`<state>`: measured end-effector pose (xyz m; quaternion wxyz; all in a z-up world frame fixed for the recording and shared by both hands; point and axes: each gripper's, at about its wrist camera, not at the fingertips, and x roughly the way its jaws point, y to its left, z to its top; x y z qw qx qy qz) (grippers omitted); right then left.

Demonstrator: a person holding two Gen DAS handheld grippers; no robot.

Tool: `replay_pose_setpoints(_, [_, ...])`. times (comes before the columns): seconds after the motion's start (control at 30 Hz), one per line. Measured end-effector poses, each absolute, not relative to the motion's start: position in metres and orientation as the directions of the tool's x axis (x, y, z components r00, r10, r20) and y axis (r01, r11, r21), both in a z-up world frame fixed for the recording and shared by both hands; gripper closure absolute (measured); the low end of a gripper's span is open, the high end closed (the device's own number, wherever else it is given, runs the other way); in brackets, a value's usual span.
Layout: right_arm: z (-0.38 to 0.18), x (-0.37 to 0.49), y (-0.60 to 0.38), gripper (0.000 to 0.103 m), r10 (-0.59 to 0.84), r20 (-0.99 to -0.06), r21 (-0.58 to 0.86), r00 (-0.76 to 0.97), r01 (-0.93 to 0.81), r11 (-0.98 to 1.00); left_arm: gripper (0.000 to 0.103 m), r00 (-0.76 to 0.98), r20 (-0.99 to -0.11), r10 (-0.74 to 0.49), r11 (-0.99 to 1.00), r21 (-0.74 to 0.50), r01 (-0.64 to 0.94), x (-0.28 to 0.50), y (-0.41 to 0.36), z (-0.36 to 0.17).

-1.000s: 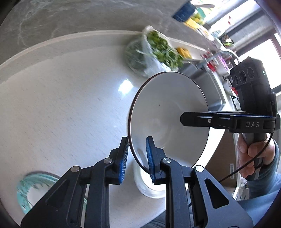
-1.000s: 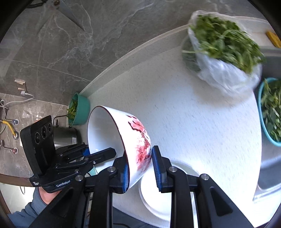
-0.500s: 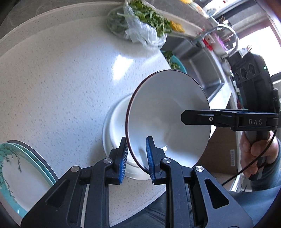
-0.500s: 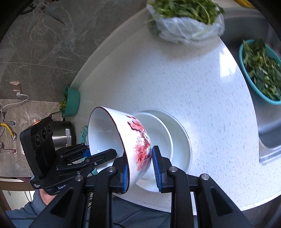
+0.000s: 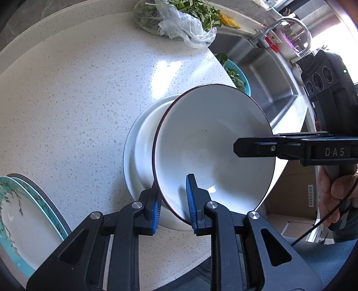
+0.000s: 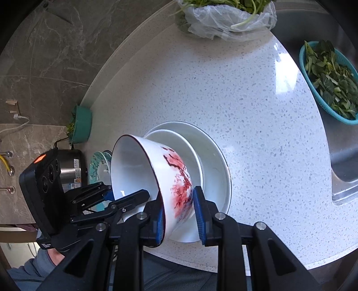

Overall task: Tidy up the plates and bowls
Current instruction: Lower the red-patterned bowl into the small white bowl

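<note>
A white bowl with a red flower pattern [image 6: 176,179] and a dark rim is held tilted on its side by both grippers. My left gripper [image 5: 172,201] is shut on its near rim, the white inside [image 5: 212,147] facing me. My right gripper [image 6: 179,212] is shut on the opposite rim and also shows in the left wrist view [image 5: 252,147]. The bowl hangs just above a white bowl [image 6: 185,143] nested in a white plate [image 6: 217,161] on the counter. Teal-rimmed plates [image 5: 24,215] lie at the left.
A bag of greens [image 5: 179,18] lies at the counter's far edge. A teal basket of leaves [image 6: 329,82] sits by the steel sink [image 5: 266,73]. A rice cooker [image 6: 71,170] and a teal bowl [image 6: 80,125] stand at the far left. The counter's front edge [image 6: 268,264] is close.
Both grippers have carried the flowered bowl toward and down over the white bowl and plate, which now sit directly behind it. The grips are unchanged.
</note>
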<state>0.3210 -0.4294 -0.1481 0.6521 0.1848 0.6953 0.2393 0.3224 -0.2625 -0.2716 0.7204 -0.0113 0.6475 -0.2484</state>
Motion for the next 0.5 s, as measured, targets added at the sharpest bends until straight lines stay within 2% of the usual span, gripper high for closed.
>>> replay_pose_setpoints(0.37, [-0.142, 0.322, -0.418, 0.075, 0.514, -0.854, 0.52, -0.077, -0.118, 0.846, 0.085, 0.034, -0.929, -0.369, 0.875, -0.335, 0.349, 0.329, -0.264, -0.279])
replay_pose_setpoints(0.5, [-0.14, 0.321, -0.417, 0.071, 0.492, -0.868, 0.497, -0.071, -0.124, 0.859, 0.084, 0.038, -0.928, -0.371, 0.877, -0.337, 0.342, 0.331, -0.264, -0.279])
